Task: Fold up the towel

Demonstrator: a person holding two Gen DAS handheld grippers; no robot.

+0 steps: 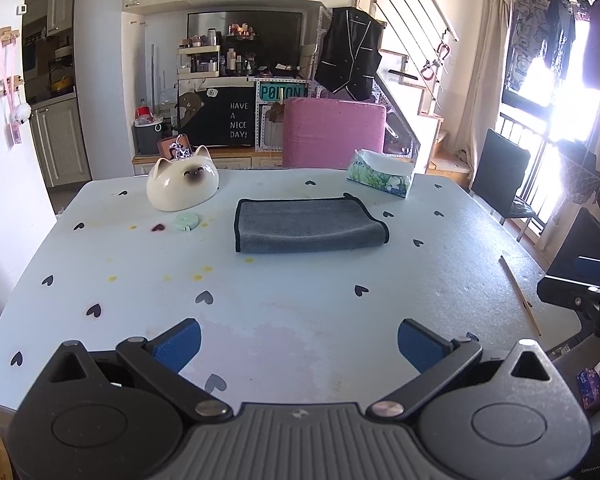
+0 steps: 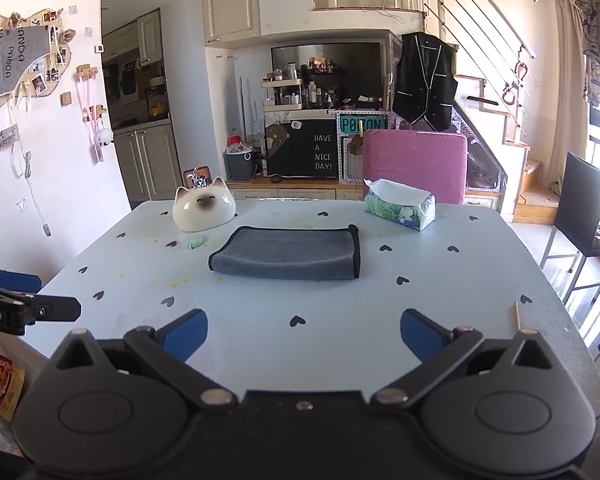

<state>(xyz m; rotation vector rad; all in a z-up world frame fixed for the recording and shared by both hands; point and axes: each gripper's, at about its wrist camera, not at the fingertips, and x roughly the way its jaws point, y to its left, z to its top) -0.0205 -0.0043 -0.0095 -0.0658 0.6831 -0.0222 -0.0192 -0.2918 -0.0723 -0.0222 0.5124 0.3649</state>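
A grey towel (image 1: 306,225) with a dark edge lies folded flat on the pale blue table (image 1: 300,304), towards its far middle; it also shows in the right wrist view (image 2: 290,254). My left gripper (image 1: 299,346) is open and empty, held over the near edge of the table, well short of the towel. My right gripper (image 2: 304,334) is open and empty too, also near the front edge. The right gripper's body shows at the right edge of the left wrist view (image 1: 588,292), and the left gripper's body shows at the left edge of the right wrist view (image 2: 16,300).
A white cat-shaped bowl (image 1: 182,180) and a small green disc (image 1: 187,222) sit left of the towel. A tissue box (image 1: 382,174) stands behind it on the right. A wooden stick (image 1: 520,296) lies near the right edge. A pink chair (image 1: 334,132) stands behind the table.
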